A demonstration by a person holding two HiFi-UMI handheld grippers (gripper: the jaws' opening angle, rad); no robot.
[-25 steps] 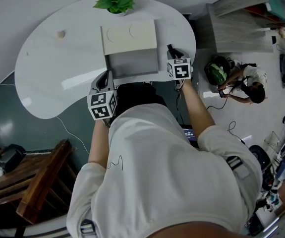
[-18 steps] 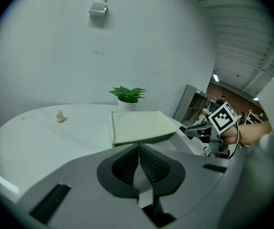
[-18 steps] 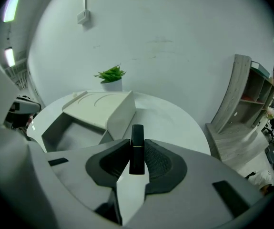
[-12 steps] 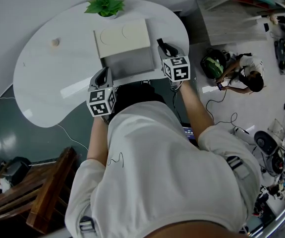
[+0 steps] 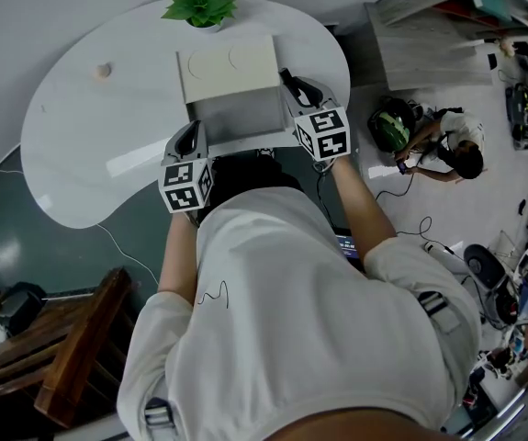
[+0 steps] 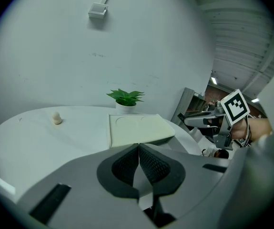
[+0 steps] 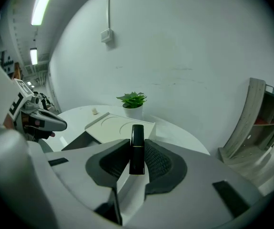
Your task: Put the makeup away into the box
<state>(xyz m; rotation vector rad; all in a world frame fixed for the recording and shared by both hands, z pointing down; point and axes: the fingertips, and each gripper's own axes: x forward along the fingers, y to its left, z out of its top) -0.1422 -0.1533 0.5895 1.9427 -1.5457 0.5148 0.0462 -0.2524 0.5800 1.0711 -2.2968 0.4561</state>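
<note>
A small pale knob [image 5: 105, 69] sits far left on the table [image 5: 80, 154]. The left gripper [image 6: 138, 149] hangs at the near edge, just left of the box [image 5: 241, 118] — jaws clenched together, nothing between. The box stands open, its lid [image 5: 227, 62] laid back toward the plant [image 5: 201, 3] at the far edge. At the box's right side the right gripper [image 7: 137, 152] grasps a black makeup tube [image 7: 137, 142] — upright between its pads.

- A lab or workshop, by the look of it — loose cables [image 5: 426, 225] trail over the floor, right of the head view.
- A person [image 5: 447, 147] crouches among scattered gear there.
- Strip lights [image 7: 44, 1] overhead — wooden shelving [image 5: 429, 26] upper right.
</note>
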